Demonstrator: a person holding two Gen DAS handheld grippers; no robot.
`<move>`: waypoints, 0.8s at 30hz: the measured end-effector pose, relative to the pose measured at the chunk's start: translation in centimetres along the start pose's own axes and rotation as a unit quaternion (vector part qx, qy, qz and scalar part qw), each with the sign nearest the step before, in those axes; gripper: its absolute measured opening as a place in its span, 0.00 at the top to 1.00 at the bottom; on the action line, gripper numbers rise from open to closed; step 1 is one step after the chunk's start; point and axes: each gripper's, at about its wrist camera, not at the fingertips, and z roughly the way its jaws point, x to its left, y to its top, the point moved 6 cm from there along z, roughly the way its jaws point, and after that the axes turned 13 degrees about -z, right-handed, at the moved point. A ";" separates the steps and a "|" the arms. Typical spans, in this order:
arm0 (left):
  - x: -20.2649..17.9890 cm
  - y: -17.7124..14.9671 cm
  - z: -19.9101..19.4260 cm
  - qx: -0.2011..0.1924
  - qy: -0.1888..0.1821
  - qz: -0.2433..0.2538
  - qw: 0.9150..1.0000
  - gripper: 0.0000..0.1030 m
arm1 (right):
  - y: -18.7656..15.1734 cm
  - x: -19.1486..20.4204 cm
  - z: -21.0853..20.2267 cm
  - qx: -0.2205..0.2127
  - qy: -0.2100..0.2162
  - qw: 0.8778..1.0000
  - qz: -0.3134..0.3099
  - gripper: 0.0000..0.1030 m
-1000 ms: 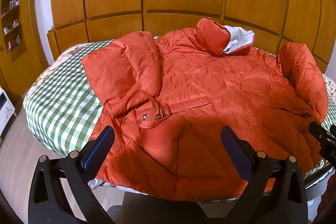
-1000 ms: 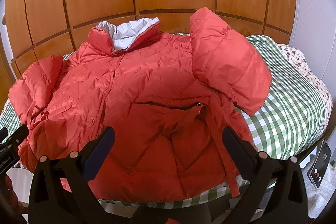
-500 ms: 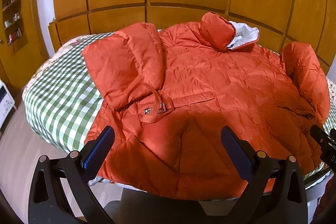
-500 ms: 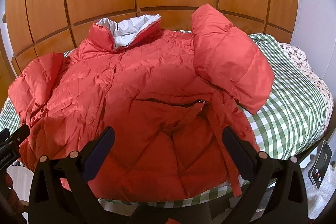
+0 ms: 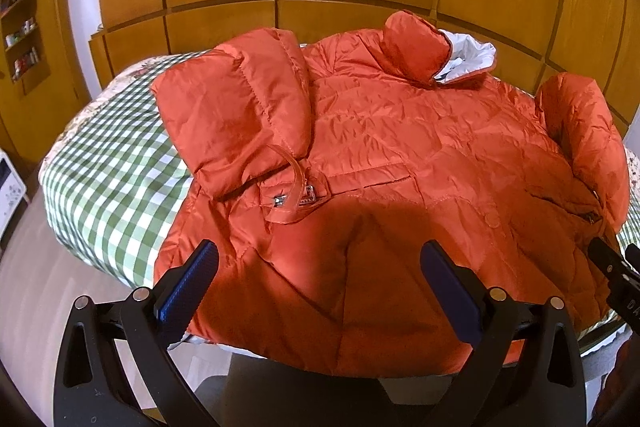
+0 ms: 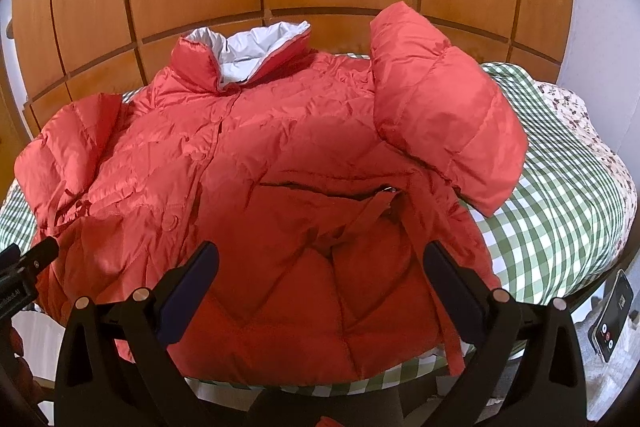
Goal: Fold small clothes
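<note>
Orange-red quilted jacket lies front-up across the green-checked tablecloth, collar at 12 o'clock, both sleeves folded inward. The left gripper and right gripper hover at 6 o'clock over the hem, fingers spread wide, holding nothing.

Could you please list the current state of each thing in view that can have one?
Jacket: spread flat, front up, closed, hem over the table edge.
Collar: open, white lining showing.
Sleeves: both lying on the jacket sides.
Belt: loose.
Left tongs: open, empty.
Right tongs: open, empty.
Phone: screen lit.
</note>
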 end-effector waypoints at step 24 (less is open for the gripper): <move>1.1 2.0 2.0 0.051 -0.083 -0.022 0.995 0.03 | 8.7 -0.5 7.6 -0.055 -0.007 0.991 -0.126 0.02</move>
